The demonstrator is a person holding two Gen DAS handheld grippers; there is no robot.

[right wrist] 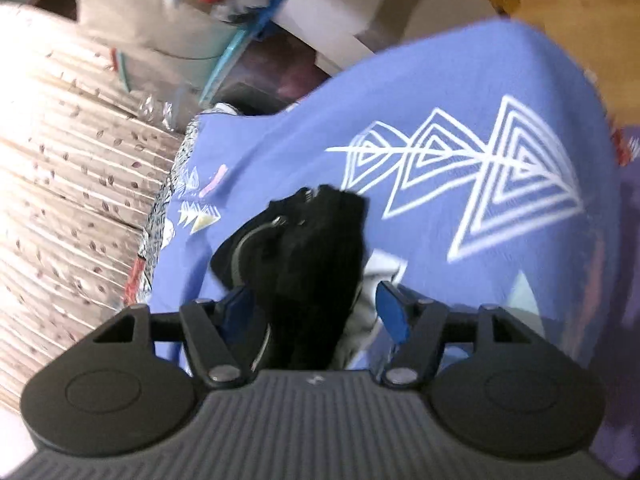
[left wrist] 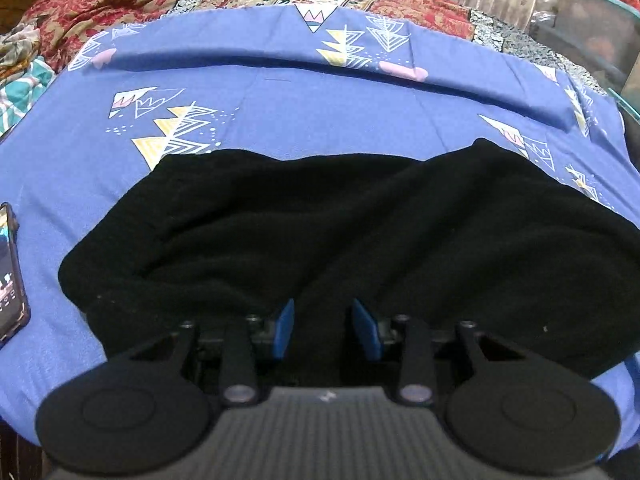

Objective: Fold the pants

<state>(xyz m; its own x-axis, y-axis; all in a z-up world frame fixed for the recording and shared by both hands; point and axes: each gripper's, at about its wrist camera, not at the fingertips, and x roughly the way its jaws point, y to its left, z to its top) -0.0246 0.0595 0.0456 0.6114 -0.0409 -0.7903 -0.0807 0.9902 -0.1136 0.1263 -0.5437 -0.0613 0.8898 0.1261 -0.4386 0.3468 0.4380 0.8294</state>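
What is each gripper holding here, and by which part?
Neither clearly grips. The black pants run between both open grippers, left gripper and right gripper; contact cannot be told.

**No Legible Writing in Either View**

Nothing readable is showing anywhere. The phone (left wrist: 10, 276) at the left edge of the left wrist view is displaying a lit screen, but its contents are coming through too blurred to read. The bedsheet (left wrist: 280, 120) is carrying only geometric triangle prints.
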